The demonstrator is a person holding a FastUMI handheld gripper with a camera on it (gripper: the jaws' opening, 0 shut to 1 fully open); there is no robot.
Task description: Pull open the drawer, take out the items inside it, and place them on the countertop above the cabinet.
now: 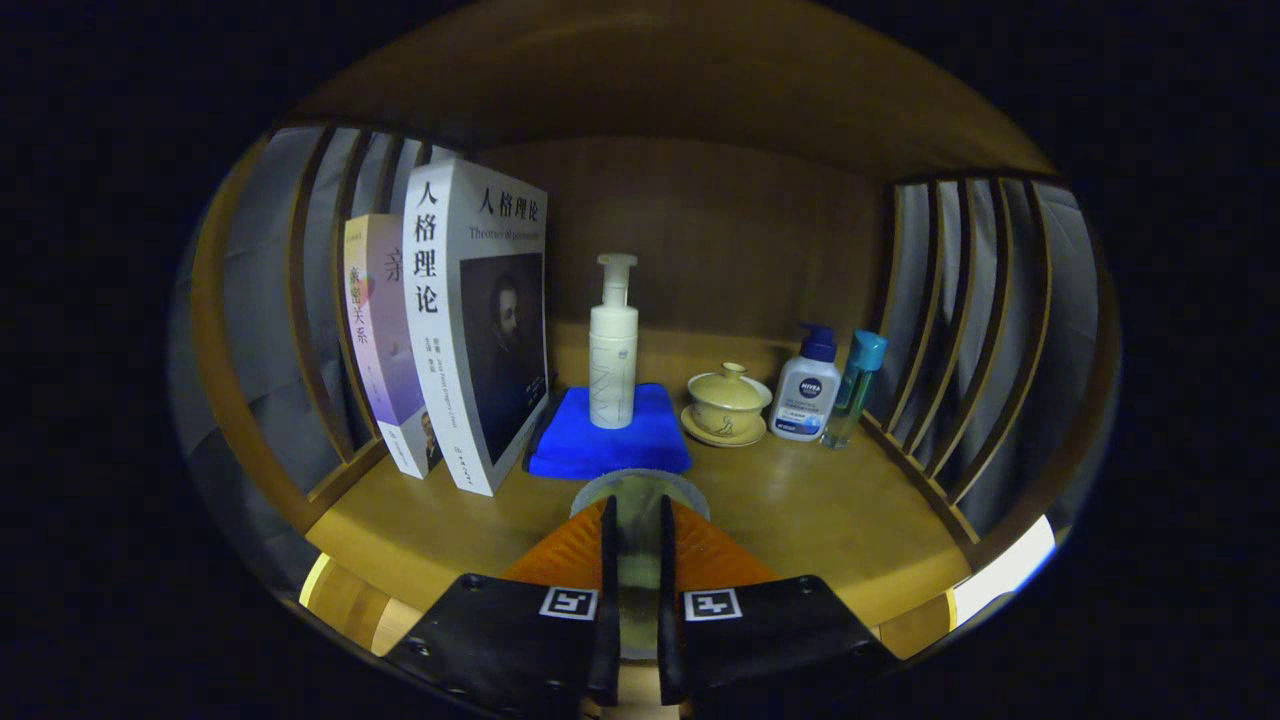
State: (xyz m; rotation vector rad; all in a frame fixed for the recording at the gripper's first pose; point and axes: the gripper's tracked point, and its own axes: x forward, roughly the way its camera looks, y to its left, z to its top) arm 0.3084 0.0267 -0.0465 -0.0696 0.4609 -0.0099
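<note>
Bottom centre: gripper (638, 520) fingers clamped on clear glass (640, 490), over countertop (800, 510). Risk: forward push knocks pump bottle (613, 350) off blue cloth (610, 445); early release tips glass.

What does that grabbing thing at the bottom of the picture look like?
The tool is a hand-held two-finger clamp. Its two fingers are flat wedges with a ribbed surface, narrowing toward the tips. Behind them sit two black plates fastened with small screws, each carrying a square black-and-white marker near the inner edge. No cables or sleeves are visible.
</note>
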